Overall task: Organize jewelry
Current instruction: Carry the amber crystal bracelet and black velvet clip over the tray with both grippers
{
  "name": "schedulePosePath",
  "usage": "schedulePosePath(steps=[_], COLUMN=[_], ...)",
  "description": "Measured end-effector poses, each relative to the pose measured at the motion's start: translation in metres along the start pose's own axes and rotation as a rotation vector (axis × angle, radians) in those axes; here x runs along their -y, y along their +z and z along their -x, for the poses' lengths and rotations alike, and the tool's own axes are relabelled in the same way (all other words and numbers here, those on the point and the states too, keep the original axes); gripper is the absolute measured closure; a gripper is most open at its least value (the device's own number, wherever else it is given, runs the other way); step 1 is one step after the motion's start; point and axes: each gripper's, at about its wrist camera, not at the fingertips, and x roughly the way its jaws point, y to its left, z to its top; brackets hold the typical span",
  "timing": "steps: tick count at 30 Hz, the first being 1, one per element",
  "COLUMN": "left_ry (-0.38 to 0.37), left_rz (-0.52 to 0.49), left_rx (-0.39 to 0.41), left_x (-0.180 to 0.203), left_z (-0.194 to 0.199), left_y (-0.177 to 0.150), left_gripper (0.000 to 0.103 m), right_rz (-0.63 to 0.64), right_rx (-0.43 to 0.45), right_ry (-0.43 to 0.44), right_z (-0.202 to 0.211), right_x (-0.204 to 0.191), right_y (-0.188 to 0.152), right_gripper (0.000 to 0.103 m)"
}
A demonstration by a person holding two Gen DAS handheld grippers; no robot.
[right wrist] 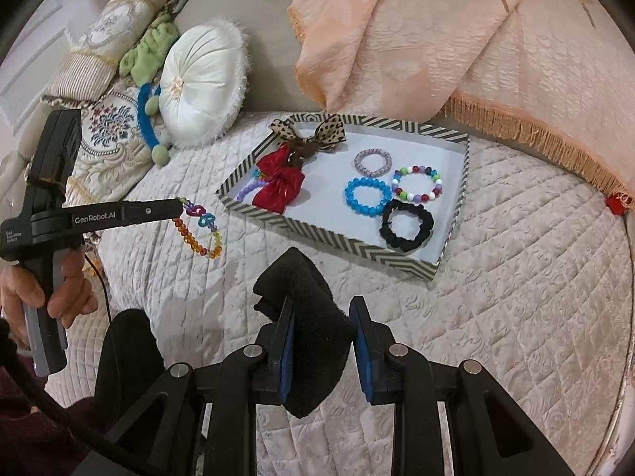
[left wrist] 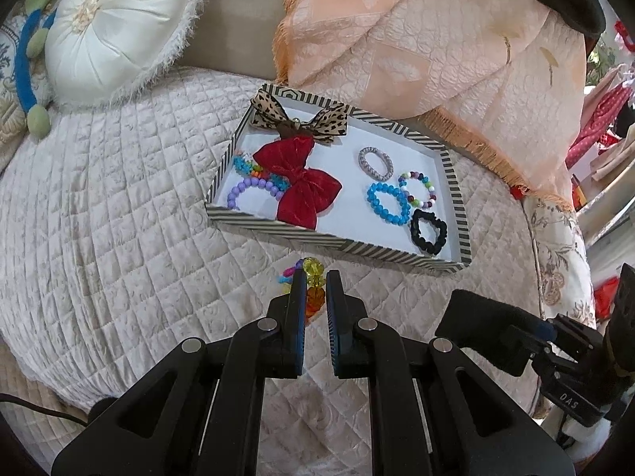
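A striped tray (left wrist: 337, 246) (right wrist: 329, 238) lies on the quilted bed. It holds a red bow (left wrist: 301, 180), a leopard bow (left wrist: 317, 119), a blue bead bracelet (left wrist: 387, 202), a multicolour bracelet (left wrist: 418, 190), a grey ring band (left wrist: 375, 162), a black scrunchie (left wrist: 428, 232) and a purple bracelet (left wrist: 252, 190). My left gripper (left wrist: 314, 281) (right wrist: 180, 206) is shut on a rainbow bead bracelet (left wrist: 311, 281) (right wrist: 198, 230), which hangs just above the quilt in front of the tray. My right gripper (right wrist: 323, 309) is shut on a black velvet cloth (right wrist: 305, 309).
A white round cushion (left wrist: 119, 27) (right wrist: 202, 83) and a blue-and-green plush toy (right wrist: 149, 115) lie at the back left. A peach fringed blanket (left wrist: 416, 39) (right wrist: 456, 39) drapes behind the tray. Quilted bedcover (right wrist: 516, 277) spreads to the right.
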Motion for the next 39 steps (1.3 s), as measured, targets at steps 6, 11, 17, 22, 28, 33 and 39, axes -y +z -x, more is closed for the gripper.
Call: schedulePosePath(steps=[6, 11, 17, 22, 28, 33, 39], left_ry=[0.018, 0.027, 0.037, 0.046, 0.046, 0.044, 0.029], left_rz=[-0.010, -0.024, -0.034, -0.051, -0.047, -0.057, -0.075], left_rx=[0.011, 0.017, 0.013, 0.015, 0.009, -0.010, -0.030], left_x=[0.003, 0.008, 0.014, 0.023, 0.034, 0.048, 0.069], left_z=[-0.002, -0.004, -0.010, -0.016, -0.029, -0.043, -0.062], left_y=[0.013, 0.022, 0.032, 0.043, 0.055, 0.060, 0.064], left_gripper=[0.095, 0.095, 0.095, 0.095, 0.095, 0.095, 0.095], right_rz=[-0.028, -0.055, -0.080, -0.106, -0.130, -0.166, -0.189], right_rx=[0.009, 0.015, 0.031, 0.049, 0.064, 0.077, 0.084], right_ry=[0.004, 0.008, -0.001, -0.011, -0.021, -0.025, -0.031], right_z=[-0.004, -0.008, -0.008, -0.006, -0.009, -0.012, -0.018], right_x=[0.012, 0.023, 0.034, 0.044, 0.055, 0.070, 0.083], right_y=[0.009, 0.015, 0.021, 0.026, 0.031, 0.036, 0.044], right_gripper=[0.078, 0.078, 0.078, 0.078, 0.078, 0.078, 0.078])
